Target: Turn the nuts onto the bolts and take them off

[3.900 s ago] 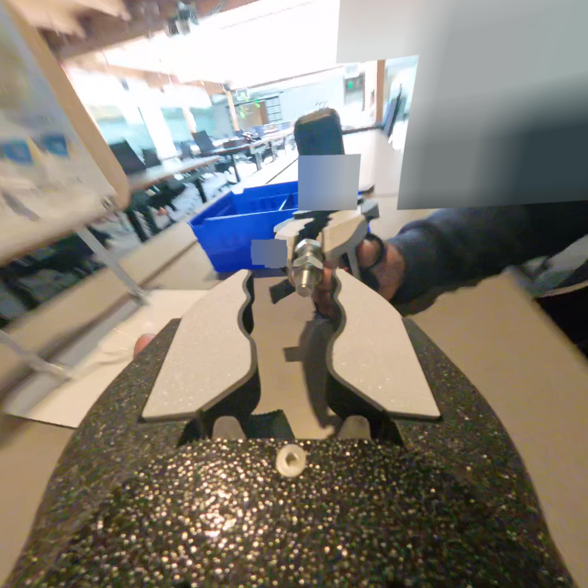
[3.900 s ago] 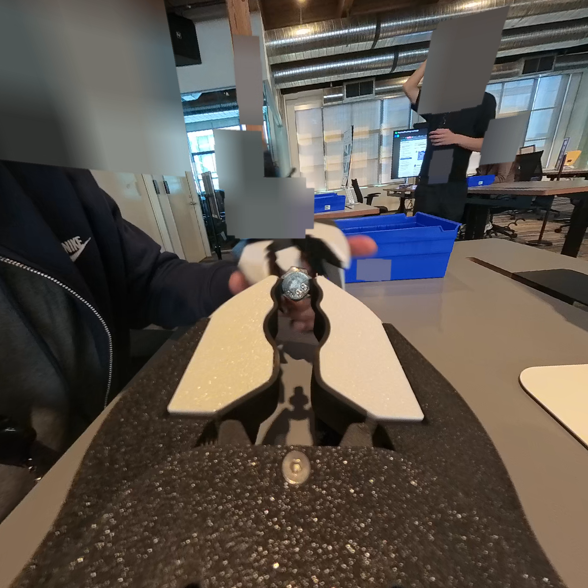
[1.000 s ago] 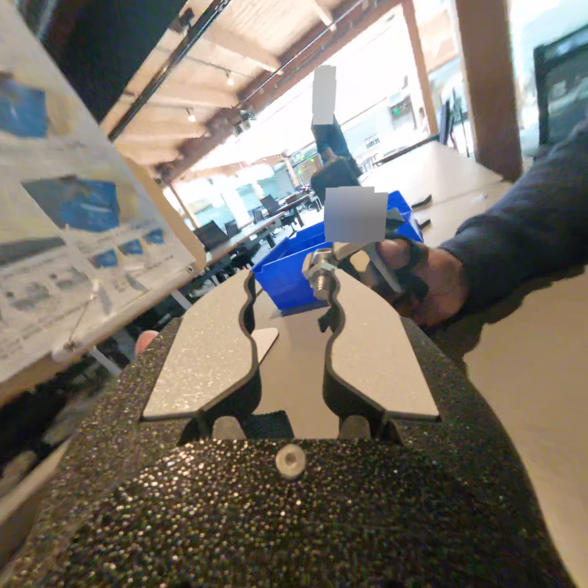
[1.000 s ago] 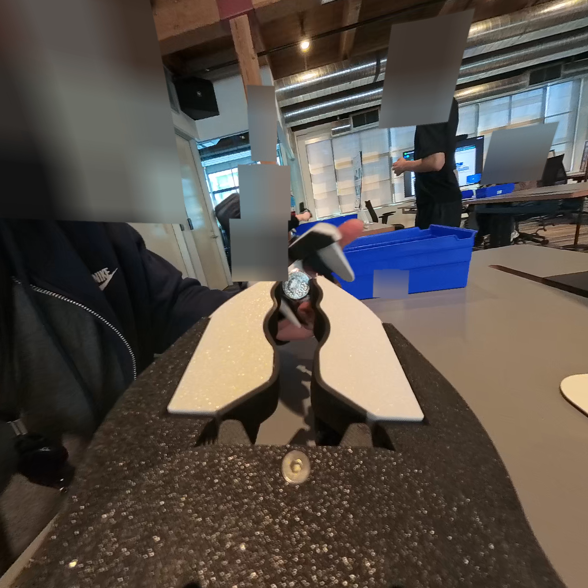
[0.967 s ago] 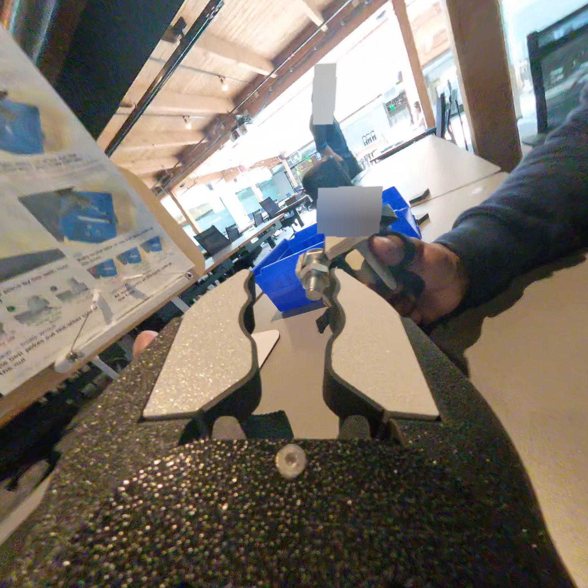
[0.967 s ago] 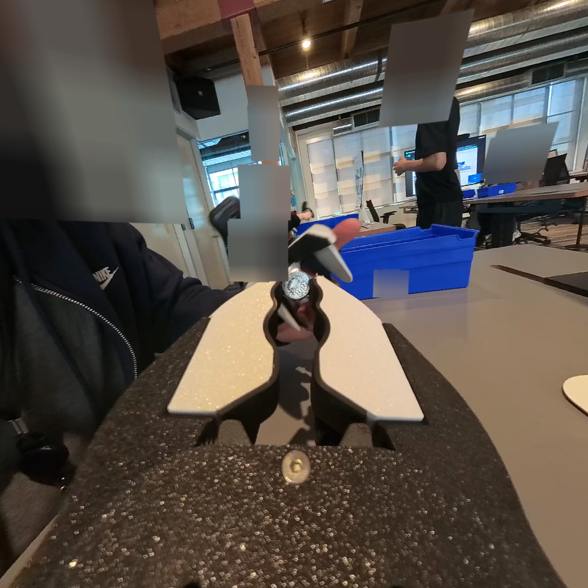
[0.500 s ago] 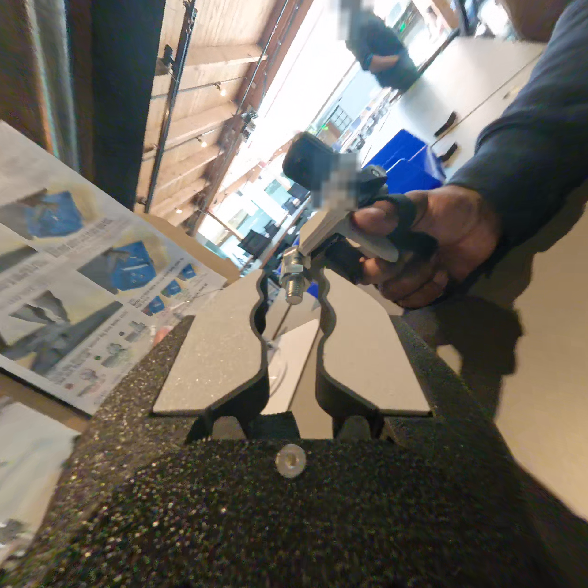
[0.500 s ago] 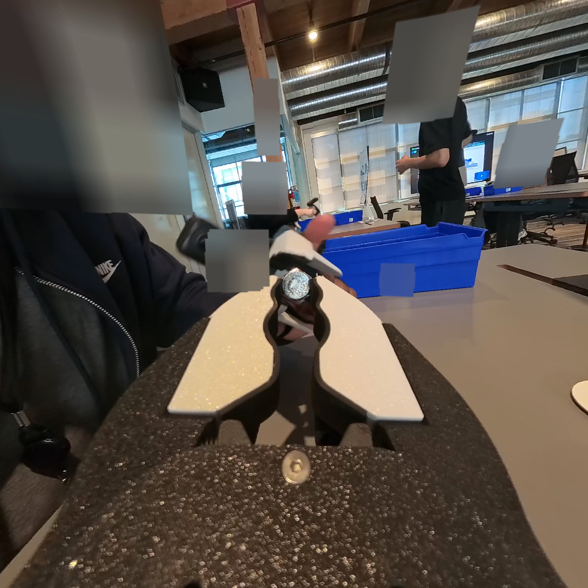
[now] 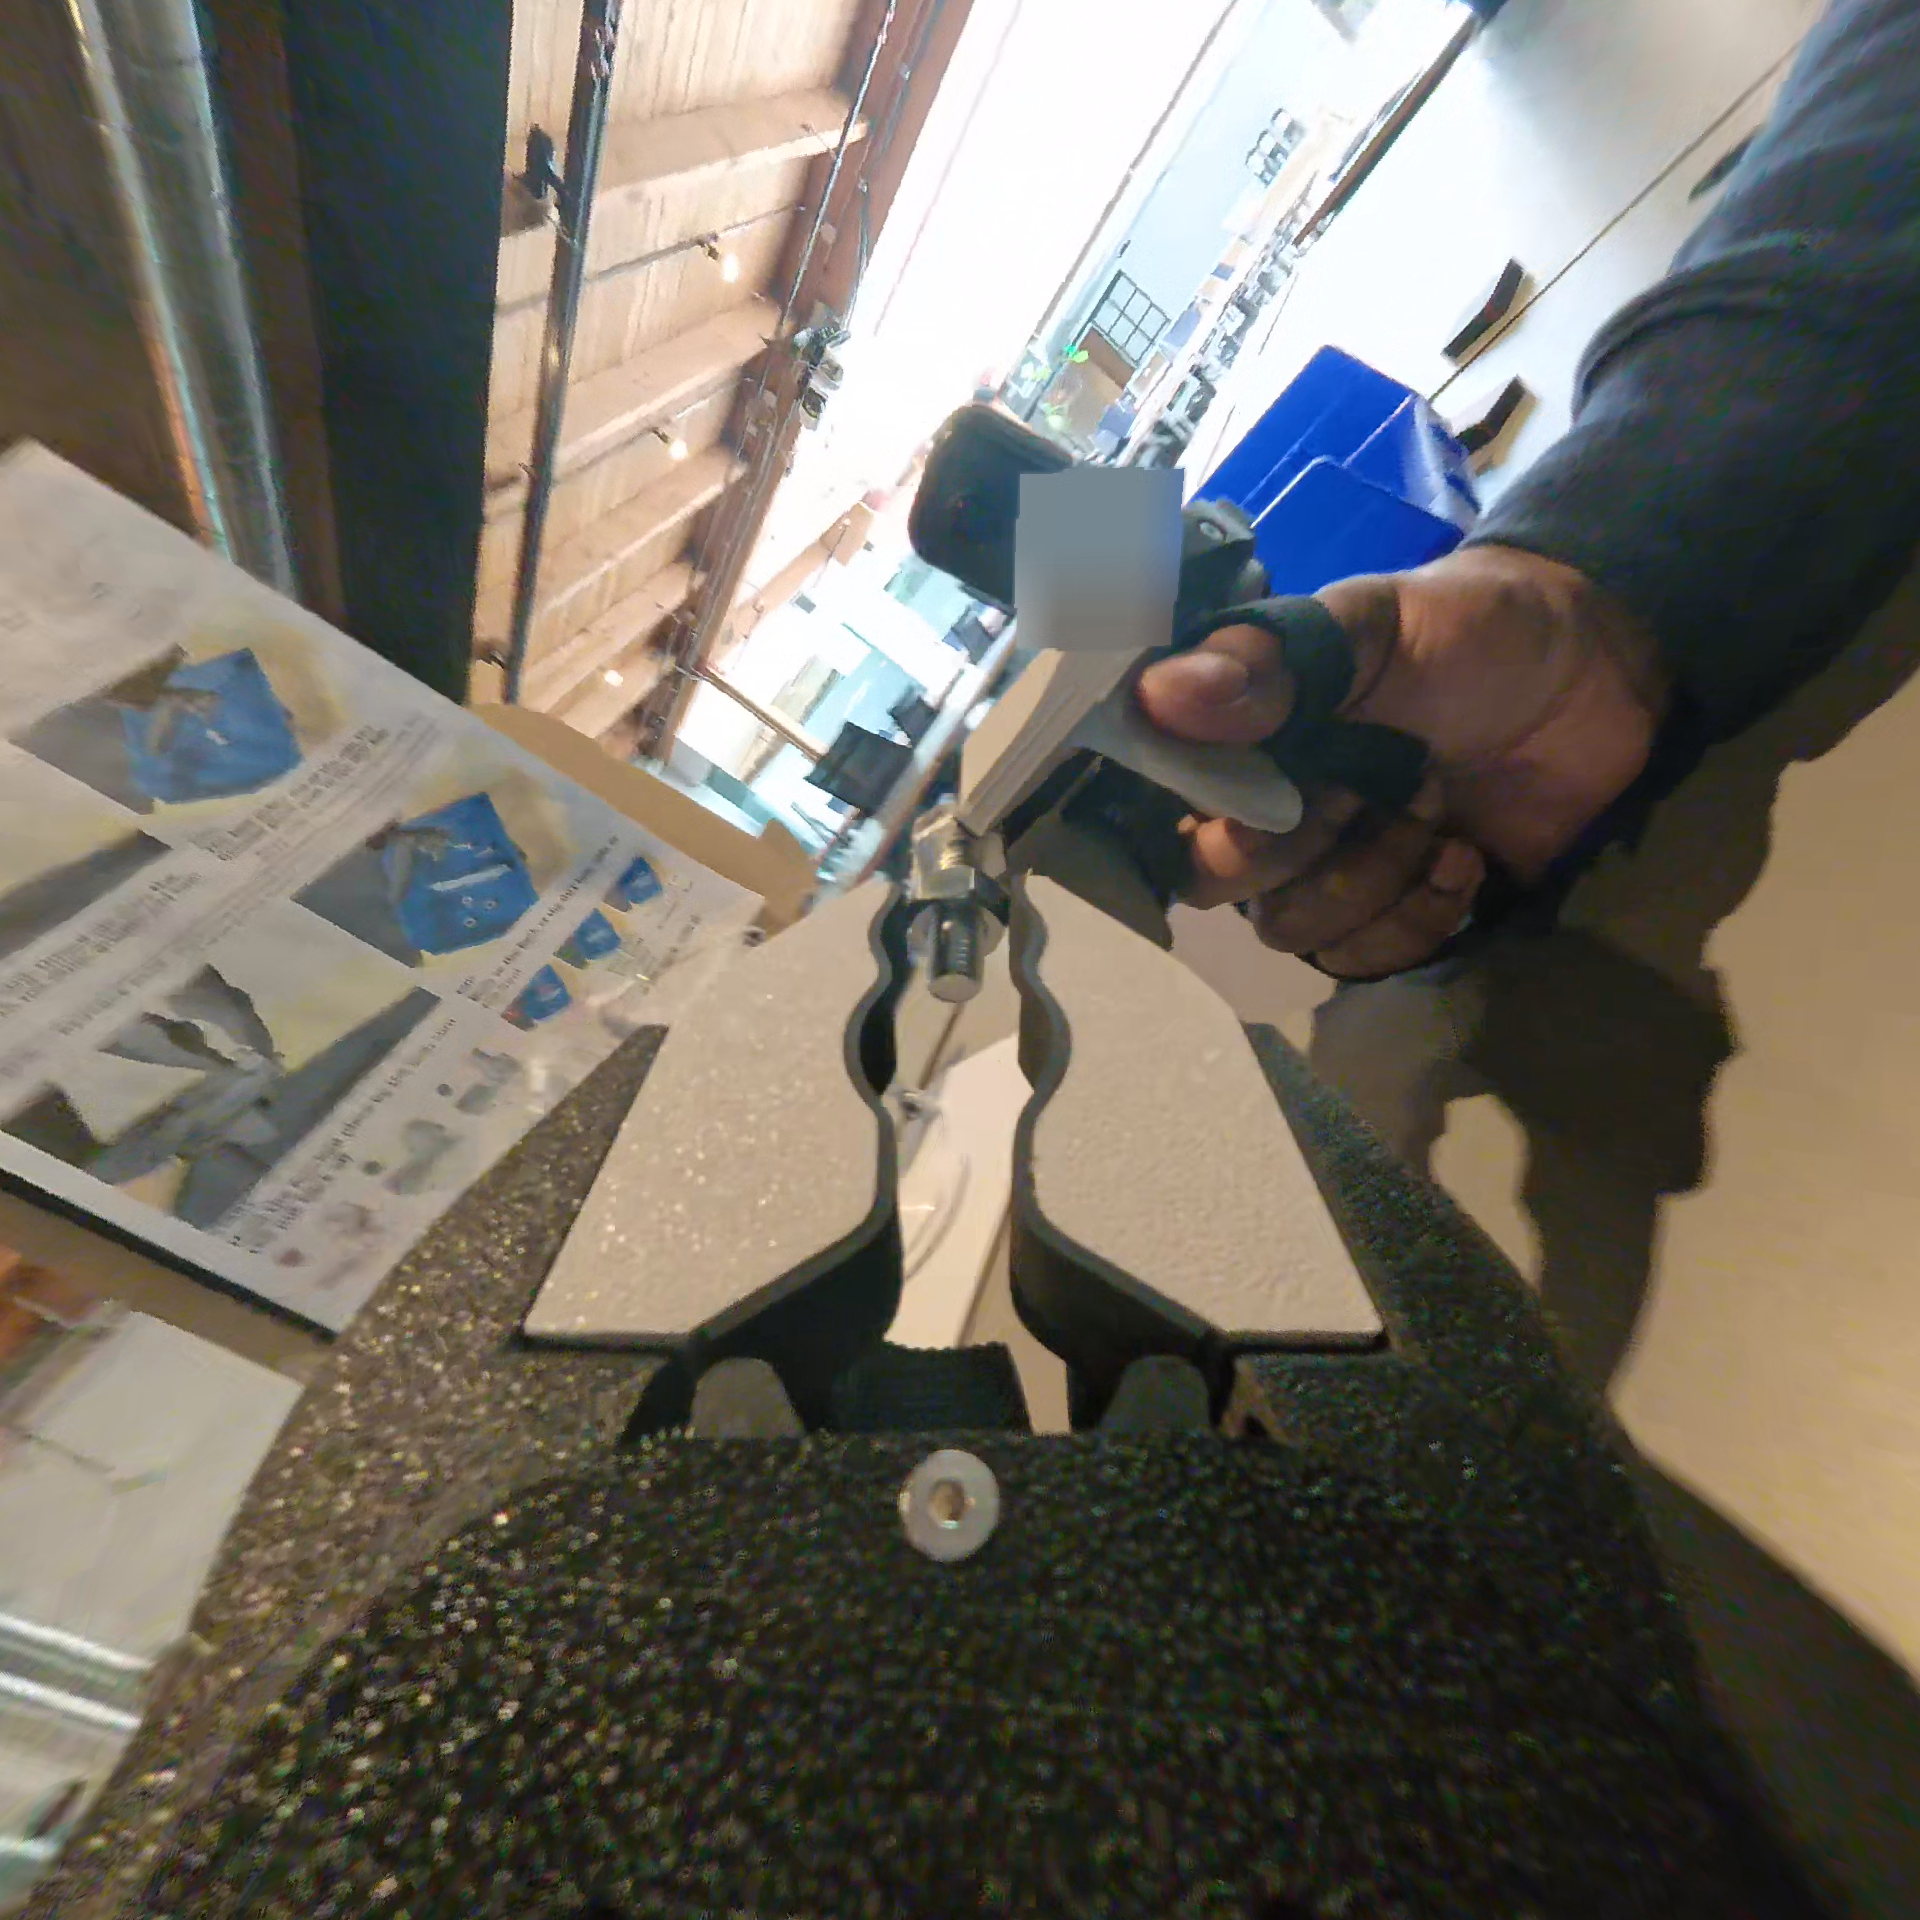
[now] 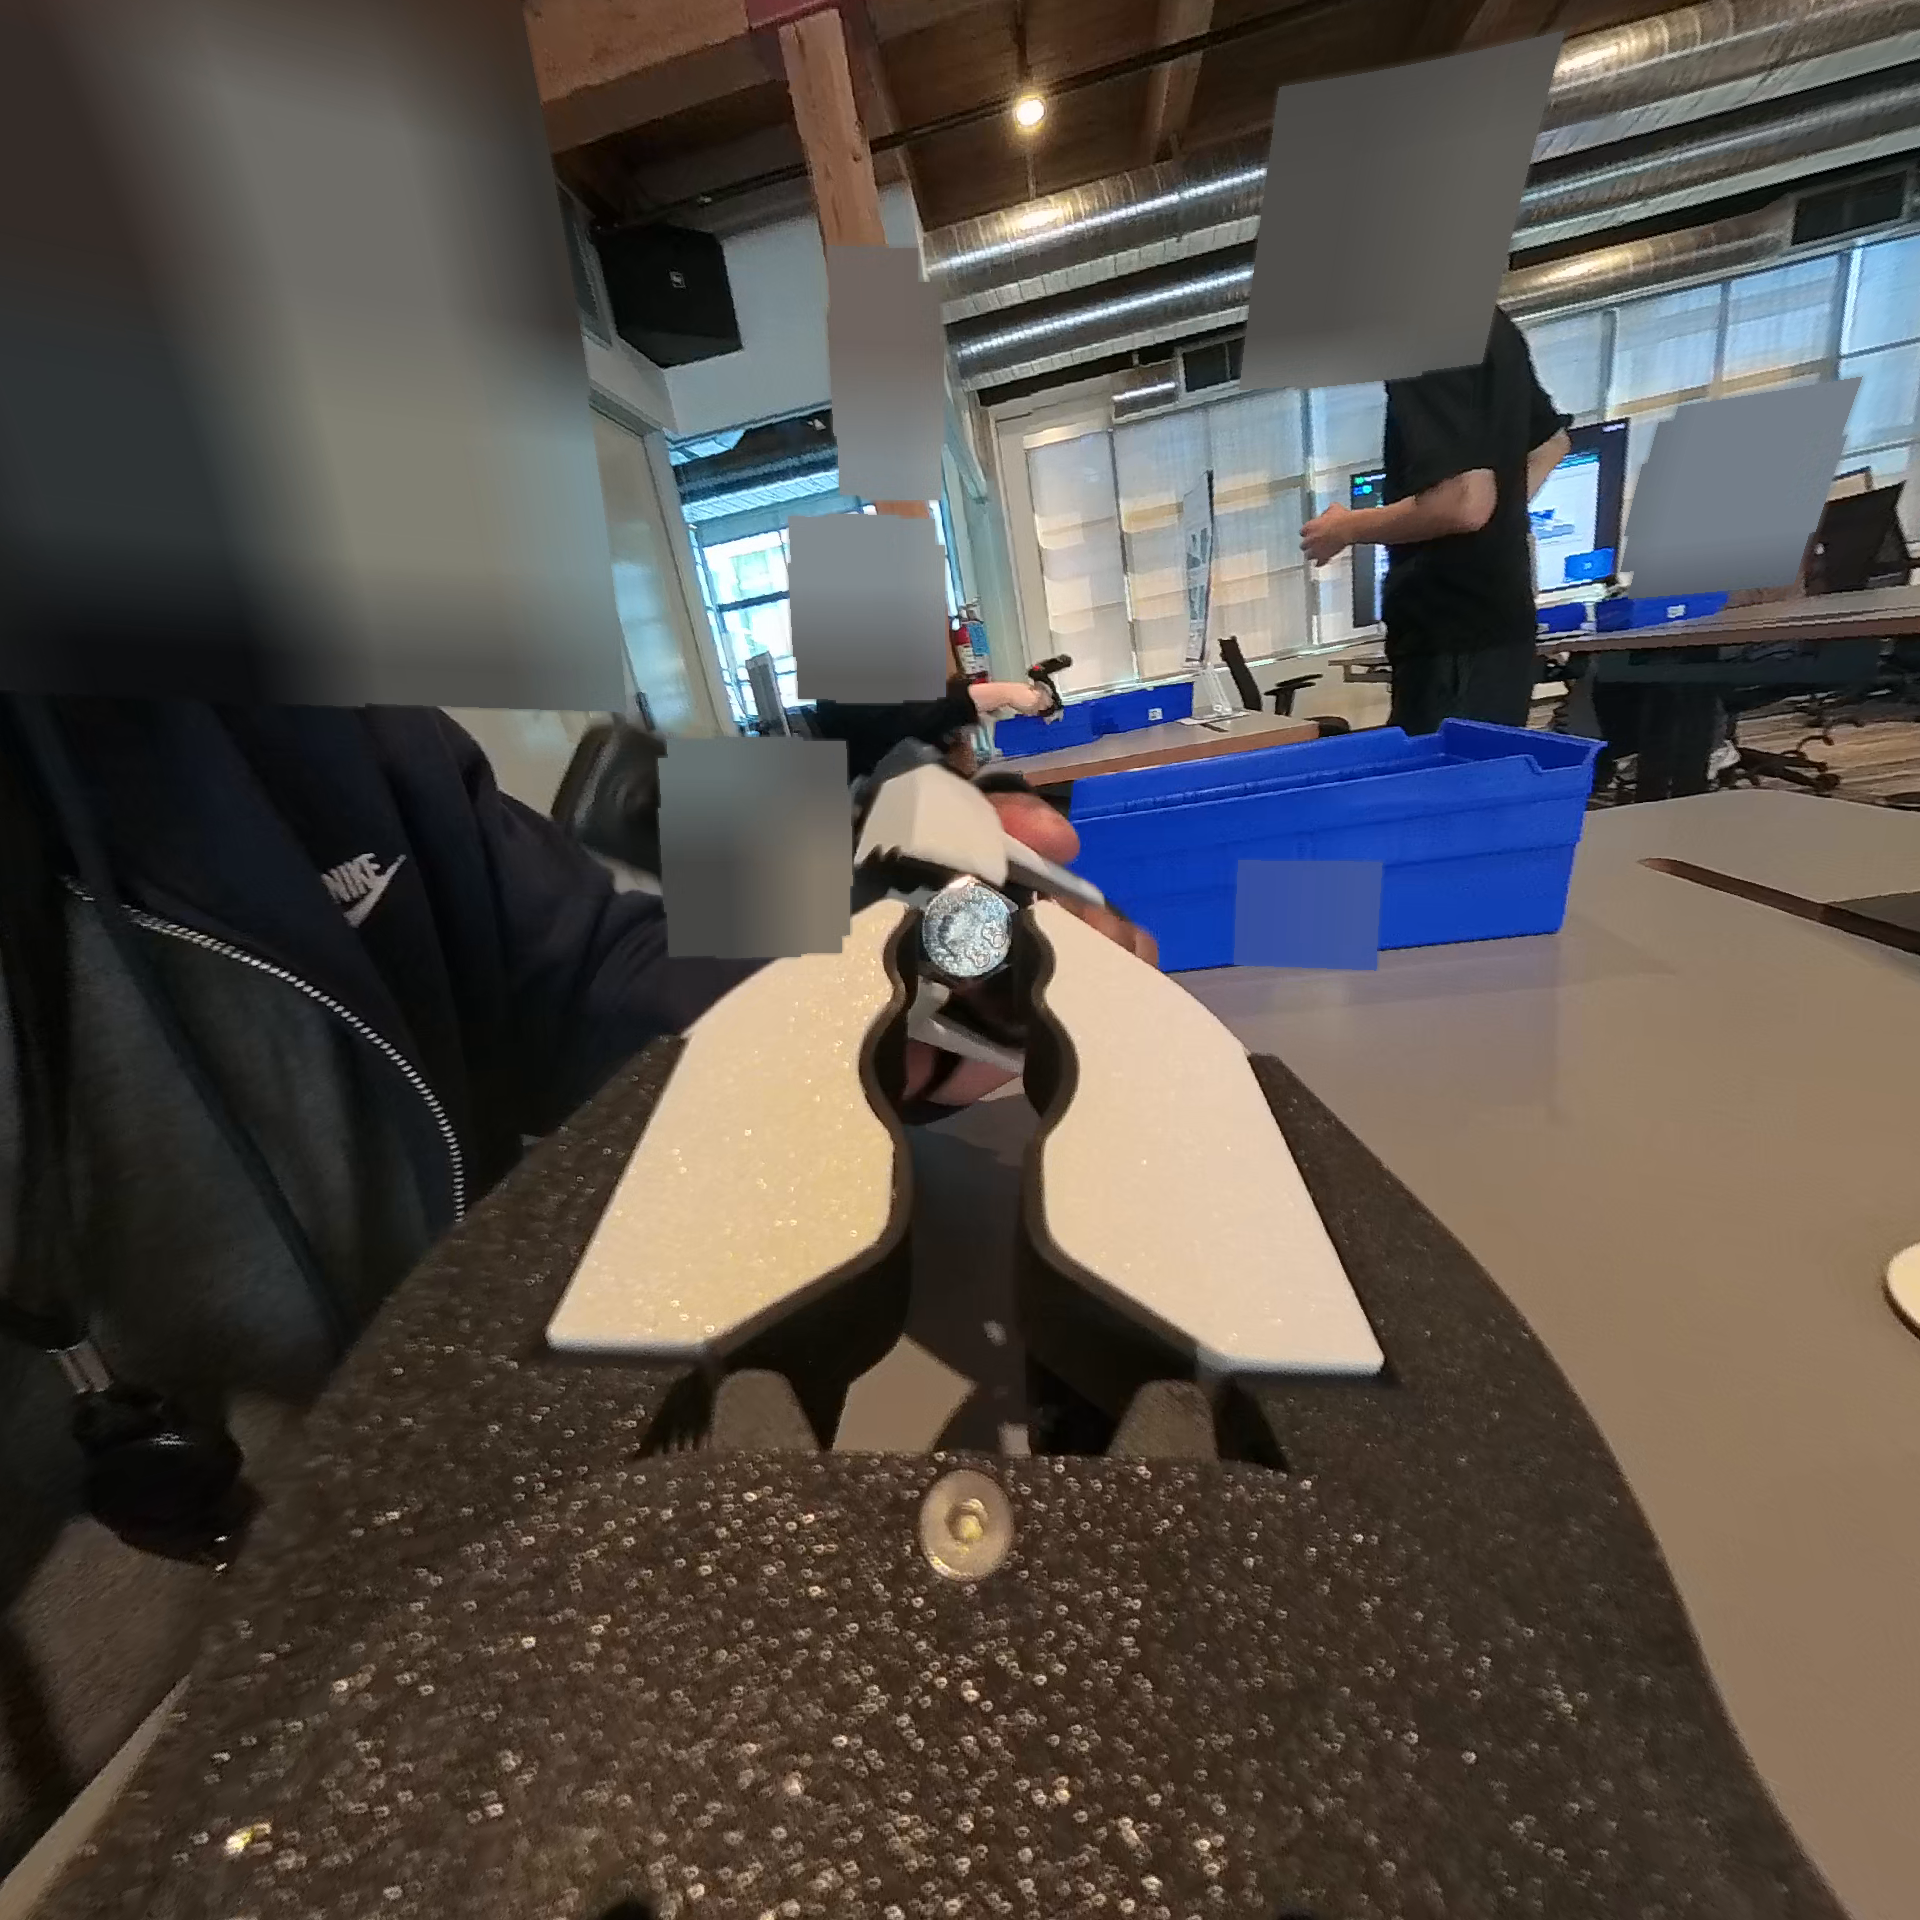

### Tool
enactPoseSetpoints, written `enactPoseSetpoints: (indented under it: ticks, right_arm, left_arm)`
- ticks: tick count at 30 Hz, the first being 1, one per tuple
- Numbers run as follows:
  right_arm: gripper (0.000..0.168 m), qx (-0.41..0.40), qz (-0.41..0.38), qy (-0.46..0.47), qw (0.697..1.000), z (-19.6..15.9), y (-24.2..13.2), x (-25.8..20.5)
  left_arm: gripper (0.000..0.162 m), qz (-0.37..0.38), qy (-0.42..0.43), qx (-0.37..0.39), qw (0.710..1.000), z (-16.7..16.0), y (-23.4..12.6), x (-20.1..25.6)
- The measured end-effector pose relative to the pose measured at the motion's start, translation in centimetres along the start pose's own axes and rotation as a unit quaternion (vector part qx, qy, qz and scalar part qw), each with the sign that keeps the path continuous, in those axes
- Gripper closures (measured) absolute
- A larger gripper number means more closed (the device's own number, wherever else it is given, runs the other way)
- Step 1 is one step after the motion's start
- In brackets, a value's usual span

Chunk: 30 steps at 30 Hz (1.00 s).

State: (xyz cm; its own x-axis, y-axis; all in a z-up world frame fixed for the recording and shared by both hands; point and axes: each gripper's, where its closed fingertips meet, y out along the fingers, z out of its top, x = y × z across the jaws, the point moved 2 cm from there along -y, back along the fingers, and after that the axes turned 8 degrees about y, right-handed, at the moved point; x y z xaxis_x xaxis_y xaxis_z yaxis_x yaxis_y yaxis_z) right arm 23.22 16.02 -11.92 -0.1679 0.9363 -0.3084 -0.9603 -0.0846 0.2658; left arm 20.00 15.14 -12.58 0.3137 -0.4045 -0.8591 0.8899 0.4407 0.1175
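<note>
A steel bolt is held in the air between my two grippers. My right gripper (image 10: 966,923) is shut on the bolt's hex head (image 10: 966,930), which faces the right wrist camera. In the left wrist view the threaded end (image 9: 953,961) points back between my fingers, and the nut (image 9: 940,883) sits on the thread at their tips. My left gripper (image 9: 948,902) is rolled to one side with its jaws closed in around the nut. The right gripper's white finger (image 9: 1081,727) and the hand (image 9: 1455,748) holding it show beyond. The left gripper's fingers (image 10: 930,821) show behind the bolt head.
A blue bin (image 10: 1351,821) stands on the grey table (image 10: 1558,1091) behind the bolt and also shows in the left wrist view (image 9: 1340,488). A printed sheet on a board (image 9: 260,883) stands at the left. A person in black (image 10: 1455,582) stands far back. Only a small space, under 4 cm, lies between the two pairs of fingers.
My left gripper has rolled sideways and moved onto the bolt's threaded end. Its jaws have gone from wide open to closed around the nut. My right gripper has kept hold of the bolt head.
</note>
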Motion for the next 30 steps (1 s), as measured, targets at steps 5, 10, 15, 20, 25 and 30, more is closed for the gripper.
enactPoseSetpoints:
  ticks: [5, 10, 15, 20, 25, 30]
  right_arm:
    - [0.152, -0.003, -0.017, -0.009, 1.000, 0.0, -0.2, 0.4]
    - [0.152, -0.008, -0.023, -0.016, 1.000, -0.1, -0.3, 0.6]
    - [0.152, -0.008, -0.024, -0.015, 1.000, -0.1, -0.2, 0.6]
    - [0.152, 0.014, -0.023, -0.003, 1.000, 0.5, -0.5, 0.7]
    - [0.152, 0.042, -0.020, 0.022, 0.999, 1.0, -1.0, 0.9]
    - [0.152, 0.048, -0.022, 0.021, 0.998, 1.2, -1.1, 1.0]
  left_arm:
    - [0.144, -0.072, -0.214, 0.012, 0.974, -0.5, 0.3, 0.0]
    - [0.145, -0.197, -0.522, 0.049, 0.829, -1.0, 0.5, 0.3]
    - [0.145, -0.236, -0.686, 0.117, 0.679, -1.3, 0.4, 0.2]
    - [0.132, -0.154, -0.557, 0.098, 0.810, -1.7, 0.3, -0.9]
    - [0.134, -0.078, -0.316, 0.016, 0.945, -1.7, 0.3, -0.7]
    - [0.135, -0.082, -0.280, 0.014, 0.956, -1.0, 0.6, 0.0]
